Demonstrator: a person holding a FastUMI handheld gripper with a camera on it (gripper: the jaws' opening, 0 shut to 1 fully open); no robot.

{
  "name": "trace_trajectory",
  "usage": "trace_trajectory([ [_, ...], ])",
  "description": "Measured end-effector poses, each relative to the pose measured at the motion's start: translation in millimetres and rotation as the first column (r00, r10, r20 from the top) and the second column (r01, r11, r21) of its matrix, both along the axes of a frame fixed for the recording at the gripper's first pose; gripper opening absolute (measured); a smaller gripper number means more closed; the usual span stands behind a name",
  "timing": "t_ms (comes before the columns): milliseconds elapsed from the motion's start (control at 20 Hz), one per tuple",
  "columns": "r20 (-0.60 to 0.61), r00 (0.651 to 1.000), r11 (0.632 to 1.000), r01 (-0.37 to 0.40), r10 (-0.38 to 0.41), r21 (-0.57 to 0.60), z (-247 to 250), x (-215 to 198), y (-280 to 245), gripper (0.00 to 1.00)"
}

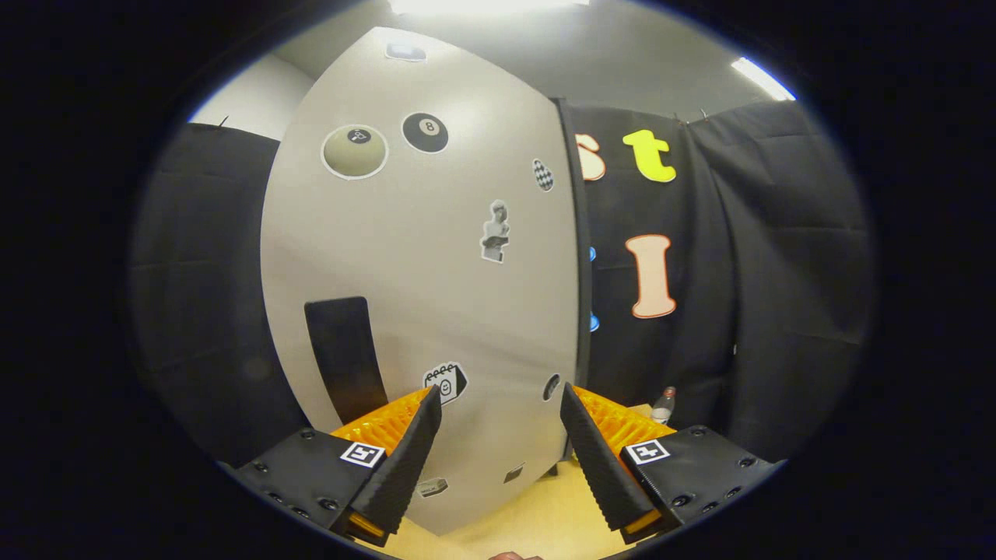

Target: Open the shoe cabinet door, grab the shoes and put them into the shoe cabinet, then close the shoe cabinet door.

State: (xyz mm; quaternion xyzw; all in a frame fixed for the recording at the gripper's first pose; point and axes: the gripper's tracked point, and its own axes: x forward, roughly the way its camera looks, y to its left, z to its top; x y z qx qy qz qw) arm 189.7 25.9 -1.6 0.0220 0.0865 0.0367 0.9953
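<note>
As the view runs along the fingers, left fingertip [429,404]: it sits just right of the handle's lower end, touching nothing
Handle [346,358]: dark upright strip low on the door's left half; whether it stands proud or is a recess, I cannot tell; judged the one sound place to take hold, since a pinch or hook there would bear on the door itself
Shoe cabinet door [420,257]: broad pale panel just ahead of the fingers, dotted with stickers; looks stiff, flat and smooth; judged light to swing but slippery to the pads, so the bare face offers no grip
Door state: whether it sits shut on the cabinet or stands swung out, the angle does not settle; the scene fits a door waiting to be opened as well as one closed again
Gripper [500,391]: fingers spread wide, nothing between them; only the door's lower face lies beyond
Door's right edge [580,311]: dark thin strip, free against the cloth wall; thin and hard, a poor second hold
Bottle [664,404]: small, upright, beyond the right finger, well apart from the door
Tabletop [545,521]: light wood under the fingers
</note>
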Motion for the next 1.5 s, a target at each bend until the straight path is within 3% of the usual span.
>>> trace_trajectory([
  [300, 0.003, 0.994, 0.994, -0.11, 0.11, 0.019, 1.0, 38.6, 67.1, 0.98],
  [600, -0.003, 0.994, 0.994, -0.111, 0.111, 0.021, -6.6, 29.1, 62.8, 0.97],
  [1000, -0.006, 1.0, 0.999, -0.029, 0.03, 0.036, -10.3, -27.2, 15.8, 0.97],
  [1250, 0.0, 0.997, 0.997, 0.074, -0.074, -0.003, -9.3, -59.4, -14.6, 0.97],
  [1500, 0.018, 0.994, 0.993, 0.107, -0.106, -0.042, -10.4, -71.5, -15.6, 0.97],
])
